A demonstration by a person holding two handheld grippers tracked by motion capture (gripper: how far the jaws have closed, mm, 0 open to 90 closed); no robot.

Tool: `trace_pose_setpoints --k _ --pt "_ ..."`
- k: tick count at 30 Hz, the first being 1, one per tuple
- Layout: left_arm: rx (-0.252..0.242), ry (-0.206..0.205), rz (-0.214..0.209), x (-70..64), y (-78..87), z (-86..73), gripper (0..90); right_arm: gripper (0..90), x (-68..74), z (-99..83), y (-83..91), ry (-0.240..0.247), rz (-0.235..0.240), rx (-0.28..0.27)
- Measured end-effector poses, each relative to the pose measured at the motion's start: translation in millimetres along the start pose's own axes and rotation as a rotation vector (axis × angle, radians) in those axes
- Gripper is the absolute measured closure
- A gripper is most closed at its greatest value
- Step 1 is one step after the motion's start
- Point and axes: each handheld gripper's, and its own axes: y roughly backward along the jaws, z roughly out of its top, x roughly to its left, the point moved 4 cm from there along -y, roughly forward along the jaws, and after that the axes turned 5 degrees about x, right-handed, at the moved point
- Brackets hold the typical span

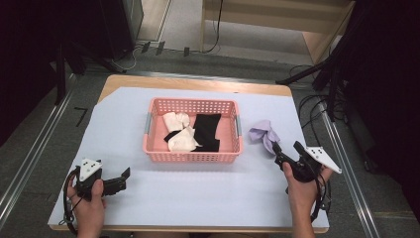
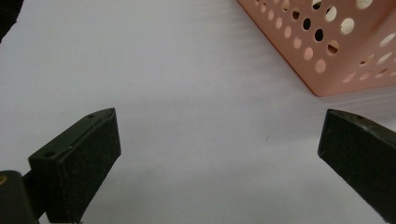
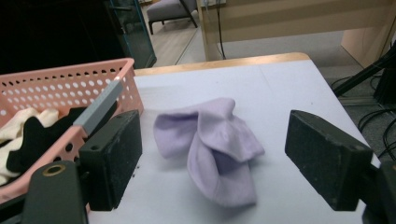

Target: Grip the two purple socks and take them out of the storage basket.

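L gripper w/ black fingers spread wide, one at lower left, other at lower right edge, nothing btwn them. Both hang over bare white tabletop. Pink basket sits top right, its corner pointing toward the right finger, near but apart. Its walls are perforated w/ round holes; some holes look dark, some pale. Faint shadow under the basket's corner.

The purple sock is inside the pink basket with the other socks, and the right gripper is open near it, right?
Not quite. The purple sock lies on the table, outside the pink basket and to its right, as the high view and the right gripper view show. The right gripper is indeed open near it.
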Motion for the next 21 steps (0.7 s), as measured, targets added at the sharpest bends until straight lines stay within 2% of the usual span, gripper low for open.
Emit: trace_pose_setpoints --k 3,6,12,21 --pt "0.002 -0.002 0.000 -0.1 0.0 0.0 0.1 17.8 -4.1 -8.0 4.7 0.009 0.002 0.011" --pt "0.003 -0.003 -0.001 -0.3 0.1 0.0 0.1 17.7 -10.0 -14.9 9.7 0.029 -0.016 0.027" --pt "0.007 -0.005 0.001 -0.3 0.2 -0.1 0.1 18.1 -24.2 -27.9 22.5 0.018 -0.016 0.035" --pt "0.006 -0.007 0.003 -0.5 0.1 -0.1 0.1 18.6 -47.7 -50.8 40.5 -0.023 -0.049 0.057"
